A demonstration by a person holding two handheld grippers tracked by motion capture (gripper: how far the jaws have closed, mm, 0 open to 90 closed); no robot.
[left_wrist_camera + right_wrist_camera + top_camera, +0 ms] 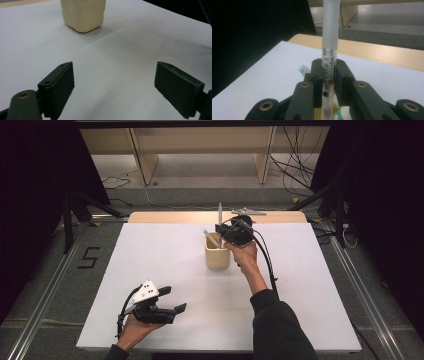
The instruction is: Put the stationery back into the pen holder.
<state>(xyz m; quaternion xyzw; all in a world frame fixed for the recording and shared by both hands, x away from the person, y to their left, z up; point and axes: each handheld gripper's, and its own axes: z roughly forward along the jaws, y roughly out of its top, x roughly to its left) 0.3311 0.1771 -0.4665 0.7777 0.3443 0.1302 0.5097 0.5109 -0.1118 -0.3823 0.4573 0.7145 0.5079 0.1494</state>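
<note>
A cream-coloured cup [217, 257] stands near the middle of the white table [150, 265]; its lower part appears at the top of the left gripper view [83, 15]. My right gripper [223, 231] hovers just above the cup's rim, shut on a grey pen [220, 215] that points straight up. In the right gripper view the pen [329, 50] sits clamped between the jaws of the right gripper [329, 72]. A second pen [210, 239] leans in the cup, its pale tip [302, 69] peeking beside the jaws. My left gripper [172, 300] rests low near the front left, open and empty [113, 85].
A bare wooden strip [170, 216] runs along the table's far edge. Beyond it stands a wooden shelf unit [200, 150], with cables [292, 170] on the floor. Metal rails [50, 290] run along both sides of the table.
</note>
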